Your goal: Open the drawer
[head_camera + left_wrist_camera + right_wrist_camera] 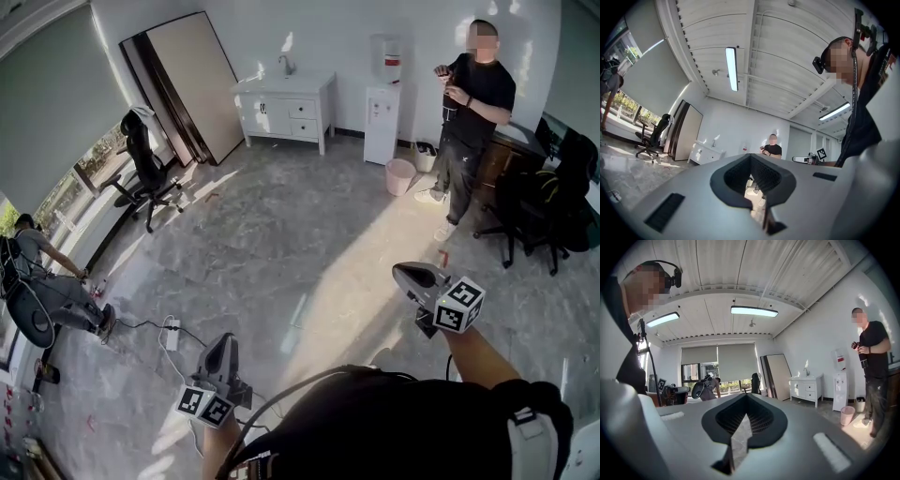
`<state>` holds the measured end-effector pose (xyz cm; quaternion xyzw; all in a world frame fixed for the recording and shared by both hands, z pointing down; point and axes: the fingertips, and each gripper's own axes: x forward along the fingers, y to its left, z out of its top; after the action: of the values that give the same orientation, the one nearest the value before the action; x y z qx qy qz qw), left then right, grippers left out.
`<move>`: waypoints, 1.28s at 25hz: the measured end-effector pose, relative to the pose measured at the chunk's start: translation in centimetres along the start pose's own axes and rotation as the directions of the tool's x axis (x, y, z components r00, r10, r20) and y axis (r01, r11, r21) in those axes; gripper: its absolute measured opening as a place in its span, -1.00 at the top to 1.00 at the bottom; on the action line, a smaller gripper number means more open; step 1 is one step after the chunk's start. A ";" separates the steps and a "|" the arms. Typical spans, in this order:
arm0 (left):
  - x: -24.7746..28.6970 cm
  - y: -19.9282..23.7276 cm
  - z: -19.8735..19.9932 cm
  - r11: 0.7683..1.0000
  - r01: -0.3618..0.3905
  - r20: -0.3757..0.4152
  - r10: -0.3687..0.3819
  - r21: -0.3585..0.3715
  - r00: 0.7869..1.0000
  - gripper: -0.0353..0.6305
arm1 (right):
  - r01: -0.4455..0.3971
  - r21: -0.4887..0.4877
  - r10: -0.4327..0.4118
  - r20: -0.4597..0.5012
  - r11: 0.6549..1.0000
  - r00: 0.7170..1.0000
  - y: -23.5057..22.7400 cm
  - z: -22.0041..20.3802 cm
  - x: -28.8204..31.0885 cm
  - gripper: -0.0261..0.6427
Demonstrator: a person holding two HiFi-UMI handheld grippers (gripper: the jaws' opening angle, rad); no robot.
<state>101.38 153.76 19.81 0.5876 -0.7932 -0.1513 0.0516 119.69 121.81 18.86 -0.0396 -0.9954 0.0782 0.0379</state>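
Bright daylight, hard shadows, fisheye-warped edges

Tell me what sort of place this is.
Probably a sparsely furnished office or workroom. A white sink cabinet stands against the far wall, with a water dispenser beside it. A black office chair stands on the grey stone-look floor near the window.

The room looks like a sparsely furnished office or test space. It has a grey marble-look tile floor and bare white walls, with roller blinds over large windows and strip lights on a panelled ceiling. Swivel office chairs, a water dispenser, a white sink cabinet and a dark wooden desk stand along the edges.
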 end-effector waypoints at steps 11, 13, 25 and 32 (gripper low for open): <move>13.7 -5.0 0.9 0.997 -0.064 0.052 0.062 0.043 0.997 0.91 | -0.108 -0.047 0.109 0.022 0.993 0.994 -14.9 4.1 2.1 0.94; 15.8 -6.0 0.6 0.996 -0.078 0.051 0.076 0.040 0.996 0.91 | -0.125 -0.051 0.126 0.018 0.991 0.992 -17.2 4.3 2.4 0.94; 25.1 -6.0 -1.2 0.997 -0.067 0.012 0.067 0.024 0.998 0.91 | -0.124 0.003 0.124 -0.008 0.992 0.992 -26.0 2.0 4.8 0.94; 28.9 0.5 -0.8 0.999 0.040 0.027 -0.040 0.000 0.999 0.91 | -0.057 -0.041 0.056 -0.009 0.998 0.998 -26.2 2.9 10.0 0.94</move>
<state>92.34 126.33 17.95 0.6014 -0.7817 -0.1606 0.0382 107.63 96.39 20.81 -0.0687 -0.9952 0.0584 0.0386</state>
